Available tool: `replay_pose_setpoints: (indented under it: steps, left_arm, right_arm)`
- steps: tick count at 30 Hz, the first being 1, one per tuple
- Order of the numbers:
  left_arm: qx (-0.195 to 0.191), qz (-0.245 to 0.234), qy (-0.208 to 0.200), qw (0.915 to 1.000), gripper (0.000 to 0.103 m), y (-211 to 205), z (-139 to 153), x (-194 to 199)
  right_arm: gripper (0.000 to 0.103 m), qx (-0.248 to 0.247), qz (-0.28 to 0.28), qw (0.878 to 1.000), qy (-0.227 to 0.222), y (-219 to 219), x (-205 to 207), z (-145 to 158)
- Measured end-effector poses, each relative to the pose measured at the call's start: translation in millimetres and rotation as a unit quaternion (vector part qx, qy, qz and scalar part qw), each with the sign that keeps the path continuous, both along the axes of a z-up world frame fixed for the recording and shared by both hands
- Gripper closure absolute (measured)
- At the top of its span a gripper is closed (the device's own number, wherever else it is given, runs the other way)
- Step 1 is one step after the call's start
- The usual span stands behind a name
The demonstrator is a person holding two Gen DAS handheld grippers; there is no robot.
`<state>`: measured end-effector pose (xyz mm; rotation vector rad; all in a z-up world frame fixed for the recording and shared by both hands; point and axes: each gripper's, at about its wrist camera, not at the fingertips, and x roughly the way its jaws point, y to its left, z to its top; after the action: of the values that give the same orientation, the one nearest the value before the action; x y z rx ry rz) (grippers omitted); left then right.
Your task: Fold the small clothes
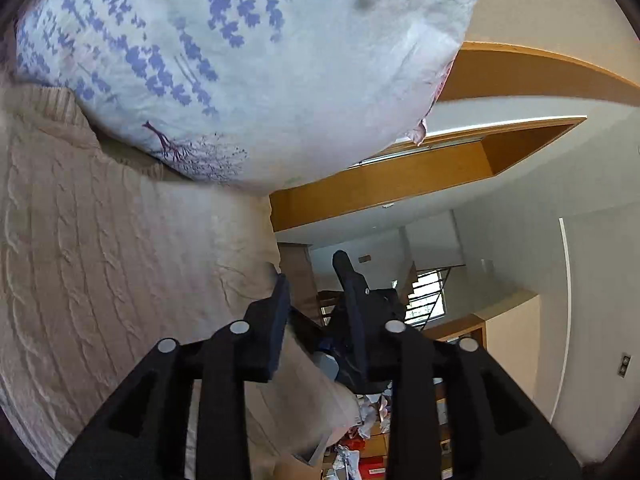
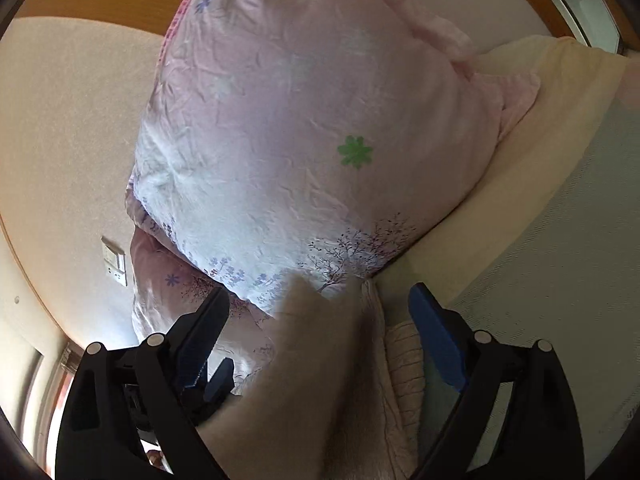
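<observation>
A beige cable-knit sweater point(image 1: 100, 260) fills the left of the left wrist view, lifted and hanging. My left gripper point(image 1: 316, 280) is shut on a fold of its edge, which bunches between the fingers. In the right wrist view the same sweater point(image 2: 304, 360) rises as a blurred fold between the fingers of my right gripper point(image 2: 320, 300). The right jaws stand wide apart and the cloth touches neither pad. The left gripper's dark fingers also show at the lower left of the right wrist view point(image 2: 200, 384).
A large floral pillow point(image 1: 248, 60) lies just behind the sweater and also shows in the right wrist view point(image 2: 304, 120). A cream bed surface point(image 2: 520, 200) runs to the right. Wooden wall trim point(image 1: 400, 176), a window and a cluttered shelf point(image 1: 372, 440) lie beyond.
</observation>
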<state>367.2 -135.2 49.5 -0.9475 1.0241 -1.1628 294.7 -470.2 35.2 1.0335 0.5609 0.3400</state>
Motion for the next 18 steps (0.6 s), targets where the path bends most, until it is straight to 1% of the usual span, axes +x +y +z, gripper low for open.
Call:
replay_pose_setpoints:
  steps: [1, 2, 3, 4, 5, 6, 7, 9, 11, 12, 14, 15, 16, 17, 18]
  left_arm:
    - [0.016, 0.016, -0.018, 0.9996, 0.039, 10.5, 3.4, -4.7]
    - [0.035, 0.038, -0.038, 0.998, 0.026, 23.6, 7.0, -9.9]
    - [0.066, 0.073, -0.067, 0.9929, 0.023, 44.3, 12.5, -16.4]
    - [0.101, 0.099, -0.092, 0.9856, 0.02, 62.4, 16.9, -21.9]
    - [0.147, 0.122, -0.111, 0.9753, 0.017, 76.9, 19.0, -26.3]
    - [0.212, 0.143, -0.12, 0.9593, 0.017, 90.5, 18.0, -30.0]
    - [0.255, 0.149, -0.12, 0.9478, 0.017, 98.7, 13.7, -31.5]
    - [0.3, 0.15, -0.106, 0.936, 0.017, 108.4, -0.7, -34.7]
    - [0.318, 0.123, -0.091, 0.9357, 0.017, 105.6, -17.8, -37.2]
    - [0.327, 0.113, -0.088, 0.9341, 0.017, 100.0, -23.6, -39.9]
    - [0.337, 0.09, -0.09, 0.9329, 0.017, 86.0, -36.9, -44.2]
    - [0.337, 0.087, -0.091, 0.9333, 0.017, 79.9, -40.6, -45.9]
    - [0.331, 0.085, -0.089, 0.9355, 0.017, 75.1, -44.6, -46.6]
    - [0.324, 0.087, -0.084, 0.9384, 0.017, 72.4, -48.2, -46.8]
    - [0.309, 0.1, -0.08, 0.9424, 0.019, 71.6, -51.1, -47.8]
  right_arm:
    - [0.008, 0.009, 0.007, 1.0, 0.005, -3.4, 1.2, -2.6]
    - [0.005, 0.018, 0.017, 1.0, 0.013, -6.1, 3.0, -4.8]
    - [0.002, 0.018, 0.03, 0.999, 0.024, -5.9, 5.5, -6.4]
    - [0.002, 0.009, 0.044, 0.998, 0.041, -3.4, 8.7, -7.3]
    - [0.002, -0.008, 0.06, 0.996, 0.06, 0.7, 12.4, -8.4]
    - [0.002, -0.025, 0.07, 0.994, 0.078, 6.1, 15.7, -10.1]
    - [0.002, -0.045, 0.084, 0.99, 0.103, 13.7, 20.4, -14.2]
    - [0.002, -0.059, 0.102, 0.983, 0.141, 24.6, 27.5, -26.1]
    - [0.003, -0.063, 0.12, 0.976, 0.171, 34.8, 32.7, -37.9]
    - [0.004, -0.067, 0.128, 0.973, 0.18, 38.6, 34.2, -42.2]
    - [0.006, -0.078, 0.136, 0.972, 0.175, 44.6, 32.9, -42.5]
    - [0.013, -0.077, 0.145, 0.971, 0.175, 47.3, 33.0, -43.8]
    - [0.016, -0.075, 0.153, 0.97, 0.176, 50.2, 33.1, -46.0]
    - [0.036, -0.083, 0.153, 0.969, 0.174, 54.3, 34.1, -45.6]
    - [0.051, -0.083, 0.159, 0.967, 0.18, 57.5, 35.5, -49.2]
